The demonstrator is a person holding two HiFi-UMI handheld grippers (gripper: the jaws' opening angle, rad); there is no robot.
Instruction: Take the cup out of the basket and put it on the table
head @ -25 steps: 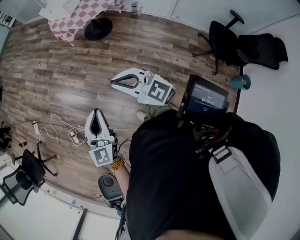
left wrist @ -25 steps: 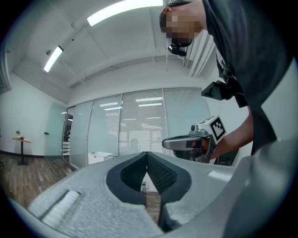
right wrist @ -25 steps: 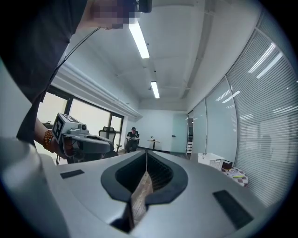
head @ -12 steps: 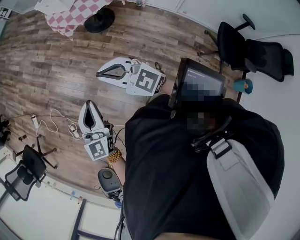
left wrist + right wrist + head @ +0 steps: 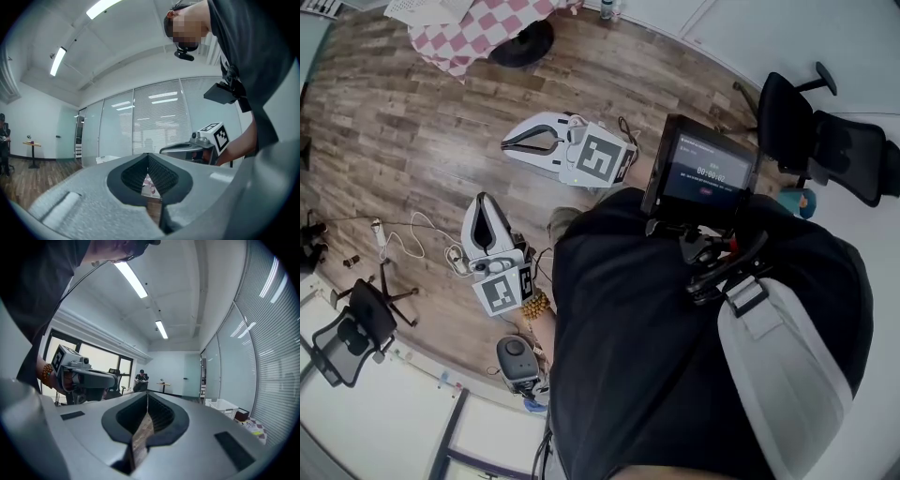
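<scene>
Only the right claw (image 5: 147, 397) view shows the white basket (image 5: 223, 406), well off by the blinds (image 5: 276, 357); I can't make out the cup. Overhead, it and the left claw (image 5: 484, 202) sit closed, empty, above the wood floor (image 5: 384, 122). The black chair (image 5: 825, 141) has slid rightward since a second ago.

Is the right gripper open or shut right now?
Shut. The right gripper shows jaws meeting at the tips, nothing held between them.

over the wood floor (image 5: 412, 122) the left gripper (image 5: 485, 199) points toward 12 o'clock and the right gripper (image 5: 508, 145) toward 9 o'clock. a checkered tablecloth (image 5: 478, 28) lies at 11 o'clock, a black office chair (image 5: 825, 131) at 2.
</scene>
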